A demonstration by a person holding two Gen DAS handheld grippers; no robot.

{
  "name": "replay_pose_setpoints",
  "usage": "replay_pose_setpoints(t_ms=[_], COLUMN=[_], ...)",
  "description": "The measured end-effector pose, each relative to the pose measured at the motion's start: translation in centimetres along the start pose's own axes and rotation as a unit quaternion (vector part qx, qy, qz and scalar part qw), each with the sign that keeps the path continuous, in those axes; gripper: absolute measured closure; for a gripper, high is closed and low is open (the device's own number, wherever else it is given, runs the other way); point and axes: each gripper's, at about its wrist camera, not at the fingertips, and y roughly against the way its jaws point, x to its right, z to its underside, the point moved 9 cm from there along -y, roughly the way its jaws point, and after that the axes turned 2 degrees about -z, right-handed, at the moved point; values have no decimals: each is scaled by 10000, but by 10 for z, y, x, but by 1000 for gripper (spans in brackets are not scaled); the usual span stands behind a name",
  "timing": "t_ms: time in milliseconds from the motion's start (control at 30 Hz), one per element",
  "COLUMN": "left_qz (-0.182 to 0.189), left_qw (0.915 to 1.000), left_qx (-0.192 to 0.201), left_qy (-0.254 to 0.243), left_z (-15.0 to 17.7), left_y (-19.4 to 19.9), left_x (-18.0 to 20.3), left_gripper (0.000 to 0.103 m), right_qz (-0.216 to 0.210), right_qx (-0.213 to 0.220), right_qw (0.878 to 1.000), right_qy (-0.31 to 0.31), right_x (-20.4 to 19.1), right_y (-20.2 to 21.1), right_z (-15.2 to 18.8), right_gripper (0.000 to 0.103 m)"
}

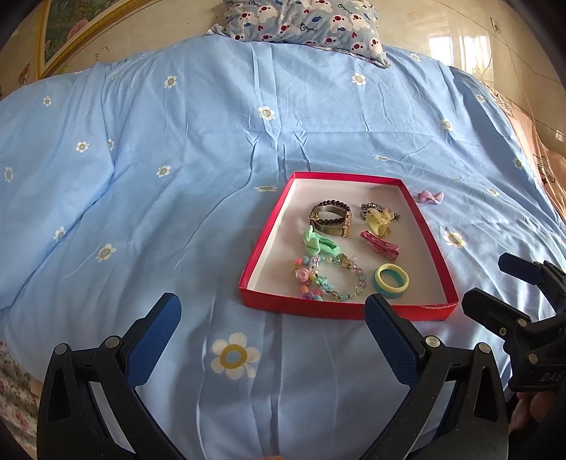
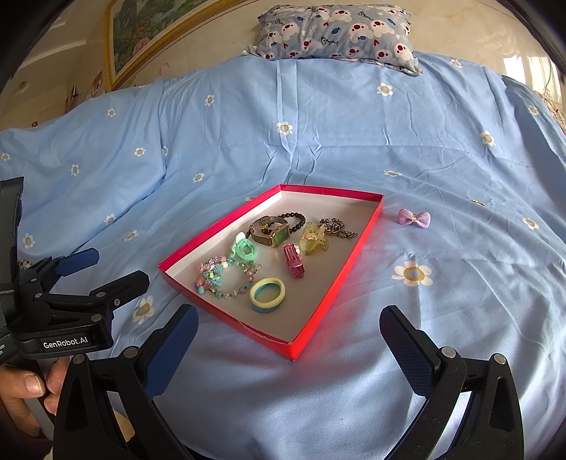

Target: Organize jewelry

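A shallow red tray (image 1: 263, 237) (image 2: 339, 276) lies on the blue bedsheet. It holds a watch (image 2: 274, 233), a dark bead bracelet (image 1: 330, 205), a green scrunchie (image 1: 318, 244), a pastel bead bracelet (image 1: 325, 279), a pink clip (image 2: 293, 262), a yellow claw clip (image 2: 313, 240), a metal chain (image 2: 338, 226) and yellow-blue hair ties (image 1: 391, 279) (image 2: 267, 293). A purple bow (image 1: 429, 197) (image 2: 414, 216) lies on the sheet to the right of the tray. My left gripper (image 1: 272, 336) is open and empty, near the tray's front edge. My right gripper (image 2: 288, 346) is open and empty at the tray's near corner.
A patterned pillow (image 1: 304, 24) (image 2: 336, 30) lies at the head of the bed. A framed picture (image 2: 141, 32) hangs on the wall at the left. The flowered blue sheet (image 1: 159, 177) covers the whole bed.
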Motion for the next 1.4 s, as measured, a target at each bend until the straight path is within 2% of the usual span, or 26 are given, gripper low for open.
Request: replay_pose_setpoints(t_ms=[1400], left_qz=[-33], left_qw=[10000], left_qx=[51], left_qy=[-25], left_z=[-2], left_y=[-4], left_x=[3], left_gripper=[0], right_qz=[-66], right_qx=[-81], right_qw=[9999], right_qy=[65], right_x=[2], right_y=[-2], right_z=[3], right_gripper=[0])
